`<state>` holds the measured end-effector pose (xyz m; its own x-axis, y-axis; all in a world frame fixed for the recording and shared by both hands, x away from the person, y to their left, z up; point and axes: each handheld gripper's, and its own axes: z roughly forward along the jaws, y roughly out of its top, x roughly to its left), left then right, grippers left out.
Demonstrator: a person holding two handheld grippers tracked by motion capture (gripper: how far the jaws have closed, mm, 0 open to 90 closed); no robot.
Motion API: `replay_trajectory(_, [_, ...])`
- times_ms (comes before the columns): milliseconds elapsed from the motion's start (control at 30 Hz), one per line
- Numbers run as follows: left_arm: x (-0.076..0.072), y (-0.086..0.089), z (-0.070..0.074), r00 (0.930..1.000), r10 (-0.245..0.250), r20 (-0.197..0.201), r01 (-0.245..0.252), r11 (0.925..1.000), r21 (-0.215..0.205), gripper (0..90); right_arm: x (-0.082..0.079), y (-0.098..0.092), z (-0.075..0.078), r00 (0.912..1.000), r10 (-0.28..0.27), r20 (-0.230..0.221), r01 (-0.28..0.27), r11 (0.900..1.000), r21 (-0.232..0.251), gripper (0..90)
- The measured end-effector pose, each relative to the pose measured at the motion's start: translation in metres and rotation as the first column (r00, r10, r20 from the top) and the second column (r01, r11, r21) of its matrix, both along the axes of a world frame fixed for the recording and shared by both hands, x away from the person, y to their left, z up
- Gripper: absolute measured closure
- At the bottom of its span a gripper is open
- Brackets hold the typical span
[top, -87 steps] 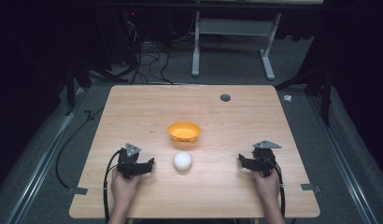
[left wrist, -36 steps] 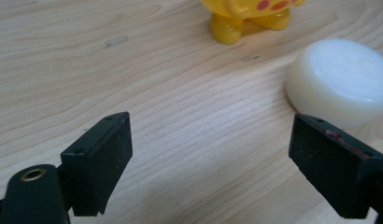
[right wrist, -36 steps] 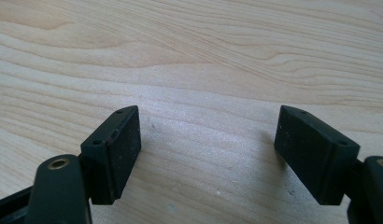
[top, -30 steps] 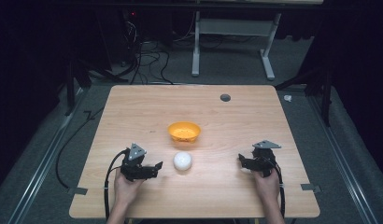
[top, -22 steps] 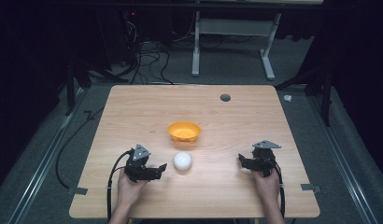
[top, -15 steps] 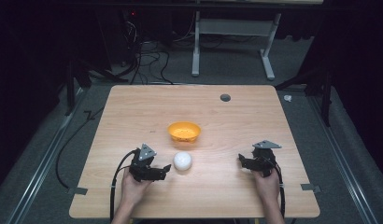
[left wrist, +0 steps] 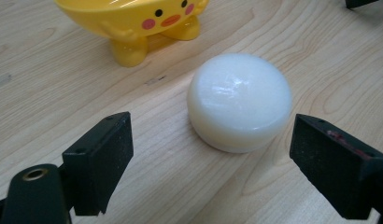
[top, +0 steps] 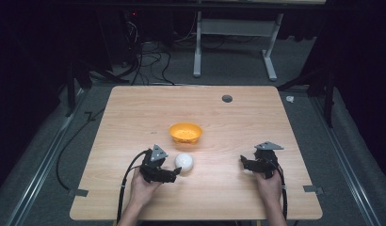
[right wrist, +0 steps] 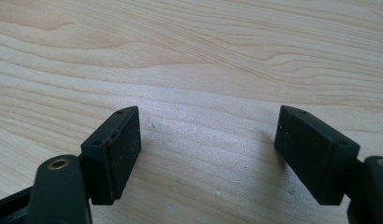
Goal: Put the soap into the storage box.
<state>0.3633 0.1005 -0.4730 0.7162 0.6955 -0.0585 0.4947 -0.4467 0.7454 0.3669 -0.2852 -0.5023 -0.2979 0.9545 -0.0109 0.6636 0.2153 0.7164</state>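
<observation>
A white round bun-shaped object (top: 184, 162) (left wrist: 239, 101) lies on the wooden table (top: 134, 117) just in front of a yellow duck-faced bowl (top: 185, 132) (left wrist: 133, 21). My left gripper (top: 174, 172) (left wrist: 217, 151) is open, its jaws wide apart, with the white object just ahead of them and slightly toward the right jaw, not touched. My right gripper (top: 244, 163) (right wrist: 208, 149) rests open near the table's front right, over bare wood with nothing between its jaws.
A small dark round hole (top: 227, 98) sits near the table's far edge. Grey tape tabs (top: 309, 189) mark the front corners. Cables (top: 130, 176) trail from both grippers toward the front edge. Beyond the table are a dark floor and a white stand (top: 233, 28).
My left gripper has swung right and forward toward the white object, bringing its open jaws up to it. The right gripper, the bowl and the white object have stayed put.
</observation>
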Motion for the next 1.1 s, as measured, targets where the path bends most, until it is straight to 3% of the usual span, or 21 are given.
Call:
replay_trajectory(233, [0.005,-0.015,-0.001,0.9996,-0.029,0.005,0.029,0.9988,0.040,13.1,0.000,0.000,0.000,1.0000,0.000,0.000,0.000,1.000,0.001,23.7])
replay_trajectory(500, [0.010,-0.029,-0.006,0.9982,-0.057,-0.017,0.058,0.9968,0.055,12.9,0.000,0.000,0.000,1.0000,-0.001,-0.002,0.001,1.000,0.004,23.7])
replay_trajectory(767, [0.018,-0.040,-0.016,0.9968,-0.066,-0.045,0.069,0.9944,0.080,13.6,0.000,0.000,0.000,1.0000,-0.002,-0.002,0.002,1.000,0.005,23.7])
replay_trajectory(1100, [0.020,-0.047,-0.022,0.9973,-0.059,-0.043,0.063,0.9940,0.090,15.4,0.000,0.000,0.000,1.0000,-0.001,-0.001,0.001,1.000,0.007,23.6])
